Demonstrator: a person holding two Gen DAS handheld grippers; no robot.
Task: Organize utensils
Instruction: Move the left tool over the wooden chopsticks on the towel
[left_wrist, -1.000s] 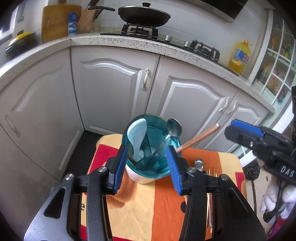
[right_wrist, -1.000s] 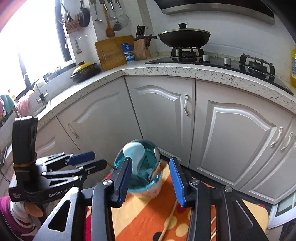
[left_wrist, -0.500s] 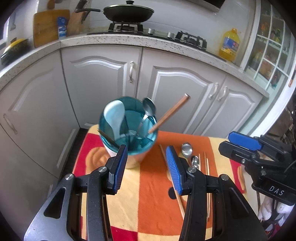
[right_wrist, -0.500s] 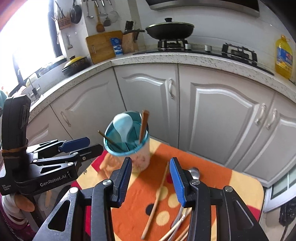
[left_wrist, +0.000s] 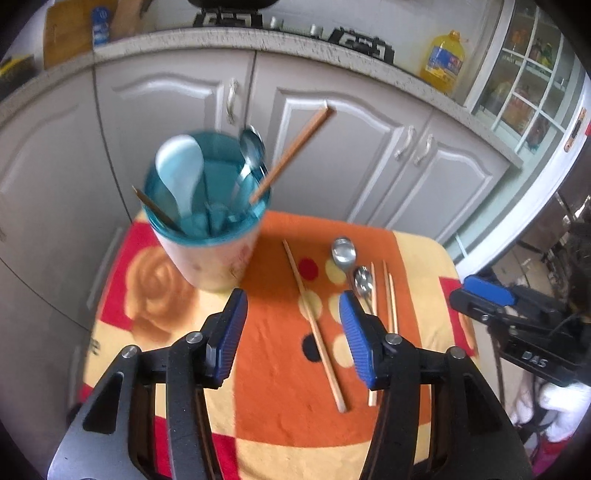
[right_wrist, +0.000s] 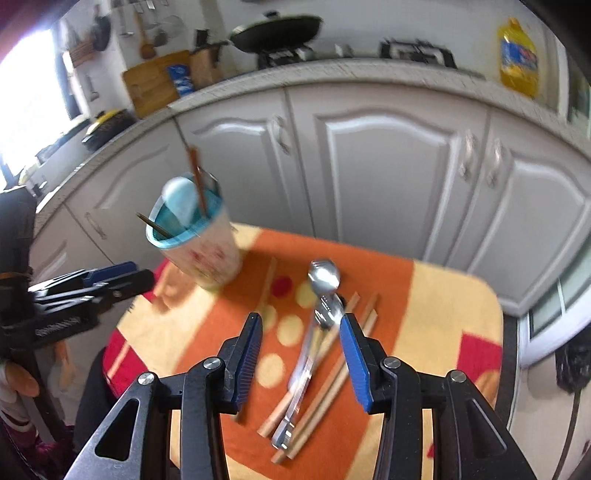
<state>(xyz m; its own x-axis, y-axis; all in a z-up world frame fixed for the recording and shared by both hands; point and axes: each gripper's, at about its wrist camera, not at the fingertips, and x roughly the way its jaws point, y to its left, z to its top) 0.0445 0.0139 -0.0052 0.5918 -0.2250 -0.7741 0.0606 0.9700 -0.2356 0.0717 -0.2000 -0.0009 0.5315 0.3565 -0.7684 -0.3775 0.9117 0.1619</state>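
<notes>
Left gripper (left_wrist: 291, 328) jaws just widened, empty — right gripper (right_wrist: 301, 339) jaws parted, empty, over spoons (right_wrist: 321, 295).

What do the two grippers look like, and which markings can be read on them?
Both grippers have black metal frames with silver screws and ribbed blue pads on the fingers. The left gripper is blurred in the right wrist view, its lettering unreadable. The right gripper reads "DAS" in the left wrist view.

I'm in a home kitchen: white cabinets (right_wrist: 388, 177) under a speckled counter (right_wrist: 332, 72), wok (right_wrist: 275, 27) on the stove (right_wrist: 417, 50), oil bottle (right_wrist: 517, 55).
</notes>
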